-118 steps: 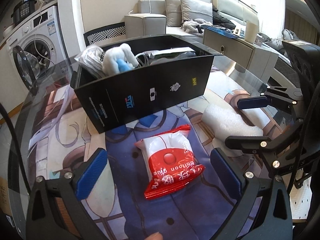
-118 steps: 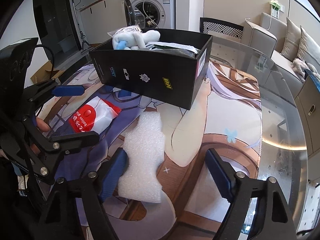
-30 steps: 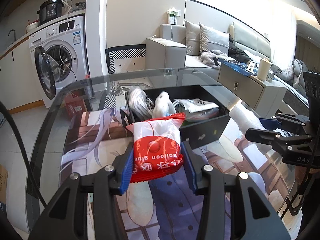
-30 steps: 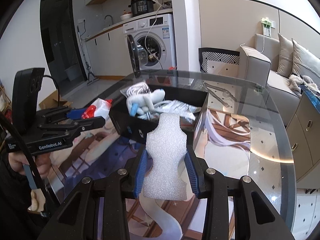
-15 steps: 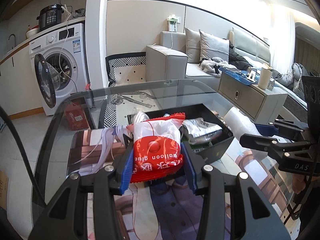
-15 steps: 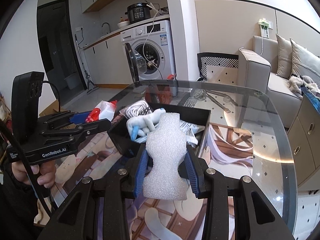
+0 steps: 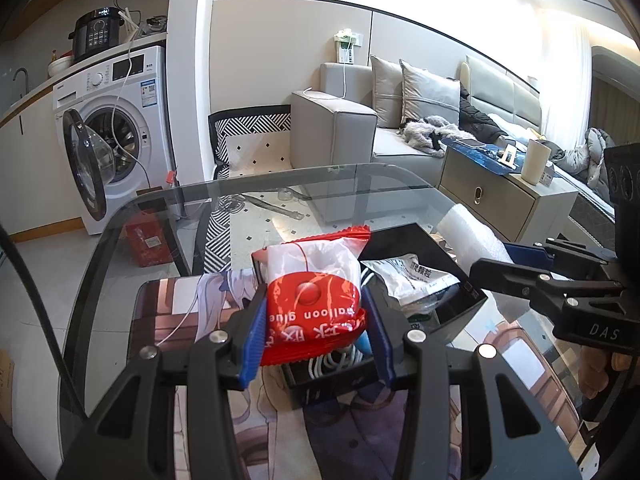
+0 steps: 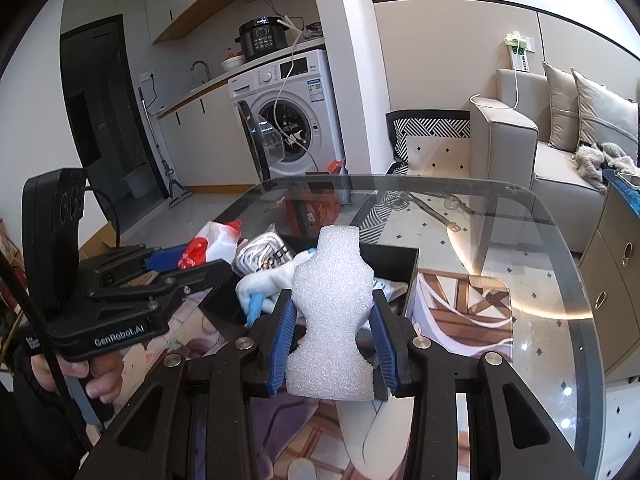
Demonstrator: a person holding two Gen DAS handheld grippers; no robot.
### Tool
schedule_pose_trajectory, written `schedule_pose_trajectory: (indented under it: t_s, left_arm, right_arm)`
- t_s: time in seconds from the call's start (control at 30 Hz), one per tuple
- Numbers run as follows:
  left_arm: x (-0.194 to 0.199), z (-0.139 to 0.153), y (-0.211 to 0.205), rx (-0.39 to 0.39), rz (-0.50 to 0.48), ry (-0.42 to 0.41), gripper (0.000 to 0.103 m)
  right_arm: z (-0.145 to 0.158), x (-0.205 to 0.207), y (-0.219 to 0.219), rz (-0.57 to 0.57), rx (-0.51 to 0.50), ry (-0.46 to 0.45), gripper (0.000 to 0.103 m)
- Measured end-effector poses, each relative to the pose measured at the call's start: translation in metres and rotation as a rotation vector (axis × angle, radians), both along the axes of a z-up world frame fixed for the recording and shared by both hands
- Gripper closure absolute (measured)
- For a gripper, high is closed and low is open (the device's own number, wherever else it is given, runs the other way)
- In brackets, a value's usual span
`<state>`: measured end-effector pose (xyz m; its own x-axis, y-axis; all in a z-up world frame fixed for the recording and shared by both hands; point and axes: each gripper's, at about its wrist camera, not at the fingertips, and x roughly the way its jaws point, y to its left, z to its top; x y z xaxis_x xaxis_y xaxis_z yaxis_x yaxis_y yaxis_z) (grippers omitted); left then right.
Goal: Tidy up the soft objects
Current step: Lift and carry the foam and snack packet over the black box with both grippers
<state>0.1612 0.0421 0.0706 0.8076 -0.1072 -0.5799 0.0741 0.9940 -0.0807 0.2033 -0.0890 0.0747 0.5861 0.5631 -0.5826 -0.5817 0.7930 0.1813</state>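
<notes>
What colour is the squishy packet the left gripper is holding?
The packet is red below and white on top, seen best in the left wrist view.

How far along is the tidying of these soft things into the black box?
Done: a white plush toy and plastic bags already lie in the black box. In hand: the left tool grips the red balloon glue packet, the right tool the white foam piece, both above the box. Left: releasing both inside.

Both items have left the tabletop (image 7: 120,240): the red packet (image 7: 312,300) and foam piece (image 8: 330,312), once lying flat, now sit clamped mid-frame above the black box (image 8: 394,260).
</notes>
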Motion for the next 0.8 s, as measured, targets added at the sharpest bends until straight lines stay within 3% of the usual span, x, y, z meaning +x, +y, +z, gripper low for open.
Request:
schedule_pose_trajectory:
  t_s: [0.8]
  left_arm:
    - [0.036, -0.007, -0.016, -0.026, -0.062, 0.018, 0.059]
  right_arm:
    - [-0.024, 0.05, 0.025, -0.044, -0.006, 0.047, 0.065]
